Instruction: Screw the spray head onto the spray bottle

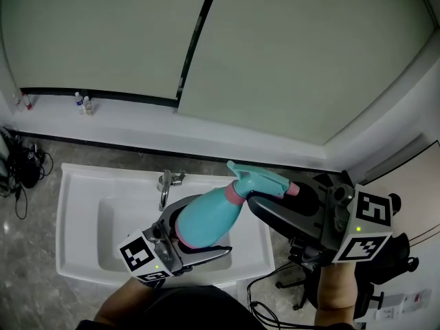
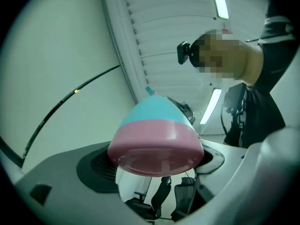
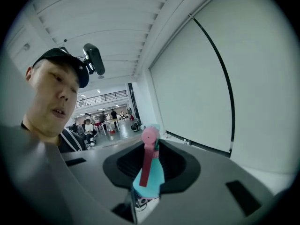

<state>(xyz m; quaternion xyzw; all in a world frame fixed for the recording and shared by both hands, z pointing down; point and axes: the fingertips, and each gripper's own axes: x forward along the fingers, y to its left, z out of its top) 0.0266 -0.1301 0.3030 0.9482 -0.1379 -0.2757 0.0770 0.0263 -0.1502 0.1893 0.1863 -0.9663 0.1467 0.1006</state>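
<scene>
Over a white sink (image 1: pixel 82 205), the left gripper (image 1: pixel 206 236) clamps a teal, pink-based plastic spray bottle (image 1: pixel 213 212); the right gripper (image 1: pixel 261 199) pinches its teal spray head (image 1: pixel 258 179).

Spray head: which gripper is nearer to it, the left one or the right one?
Right. The right gripper grips the spray head itself; the left gripper holds the bottle at its pink base, the end farthest from the head.
</scene>
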